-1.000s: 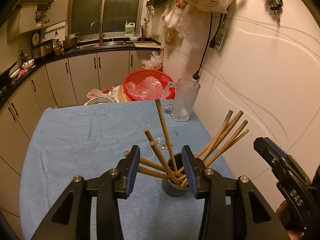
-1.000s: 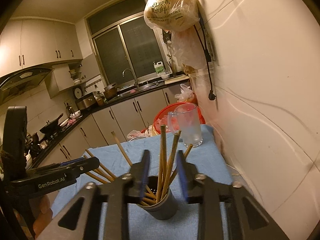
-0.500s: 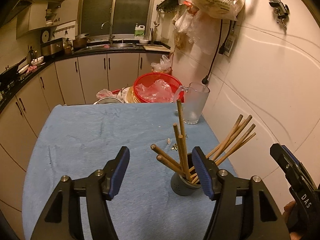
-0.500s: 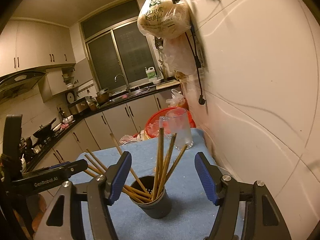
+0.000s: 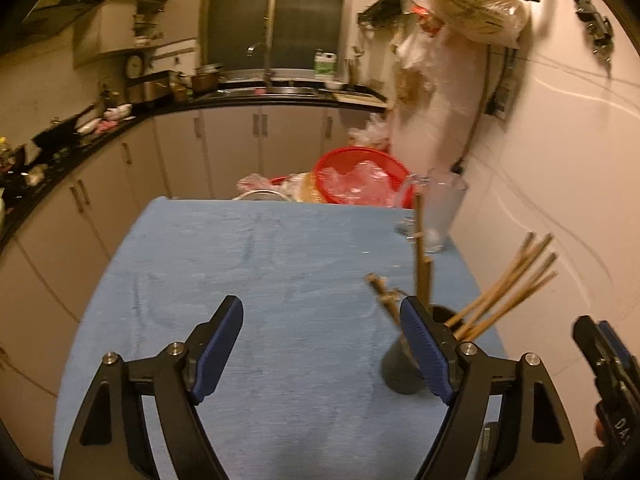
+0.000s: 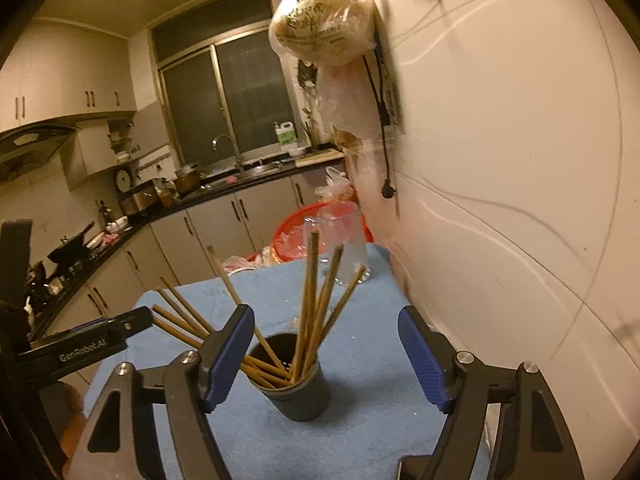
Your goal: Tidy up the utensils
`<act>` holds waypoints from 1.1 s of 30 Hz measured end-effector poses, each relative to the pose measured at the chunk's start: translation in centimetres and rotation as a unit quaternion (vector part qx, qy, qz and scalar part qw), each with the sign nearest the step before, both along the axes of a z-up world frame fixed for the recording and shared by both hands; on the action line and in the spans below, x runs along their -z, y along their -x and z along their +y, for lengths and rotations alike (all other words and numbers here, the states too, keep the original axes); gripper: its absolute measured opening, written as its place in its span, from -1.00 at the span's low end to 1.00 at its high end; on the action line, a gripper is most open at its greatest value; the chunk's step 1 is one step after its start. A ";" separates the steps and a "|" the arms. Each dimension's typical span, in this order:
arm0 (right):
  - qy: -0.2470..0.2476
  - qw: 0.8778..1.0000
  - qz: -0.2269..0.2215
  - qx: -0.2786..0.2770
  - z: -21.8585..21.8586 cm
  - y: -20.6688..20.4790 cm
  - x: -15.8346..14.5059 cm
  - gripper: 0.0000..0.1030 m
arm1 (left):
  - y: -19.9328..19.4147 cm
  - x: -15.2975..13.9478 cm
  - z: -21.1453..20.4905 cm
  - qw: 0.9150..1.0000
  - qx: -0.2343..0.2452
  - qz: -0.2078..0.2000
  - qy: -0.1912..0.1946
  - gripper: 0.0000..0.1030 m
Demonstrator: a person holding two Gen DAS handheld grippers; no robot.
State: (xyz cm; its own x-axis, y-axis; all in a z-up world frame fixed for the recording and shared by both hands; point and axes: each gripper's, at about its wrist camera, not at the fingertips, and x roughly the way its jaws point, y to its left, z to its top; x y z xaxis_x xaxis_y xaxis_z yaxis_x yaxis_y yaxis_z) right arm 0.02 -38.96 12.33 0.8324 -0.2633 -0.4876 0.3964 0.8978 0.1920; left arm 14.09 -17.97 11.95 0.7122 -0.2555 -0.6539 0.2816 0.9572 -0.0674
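On the blue-clothed desk (image 5: 248, 264), listed left to right: left gripper (image 5: 322, 354), jaws spread wide, holding nothing, over the near middle of the cloth. Dark cup (image 6: 298, 390), upright near the desk's right edge, holding wooden chopsticks (image 6: 310, 300) fanned outward. Right gripper (image 6: 326, 354), jaws wide, empty, framing the cup. Frosted glass mug (image 5: 440, 216), far right corner.
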 end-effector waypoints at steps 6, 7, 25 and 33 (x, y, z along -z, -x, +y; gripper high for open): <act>0.021 0.998 0.047 0.029 0.9 0.4 1.6 0.57 | 1.7 3.2 1.5 0.999 -0.002 0.016 -0.049 0.61; 0.029 0.998 0.053 0.031 1.4 0.7 2.0 0.58 | 2.1 3.7 1.8 0.998 0.002 0.022 -0.054 0.61; 0.100 0.992 0.065 0.049 10.3 8.8 5.1 0.61 | 10.7 9.0 7.2 0.985 -0.024 0.009 -0.169 0.72; 0.104 0.993 0.056 0.023 13.1 11.9 5.0 0.63 | 13.9 9.7 9.0 0.988 -0.015 0.002 -0.155 0.72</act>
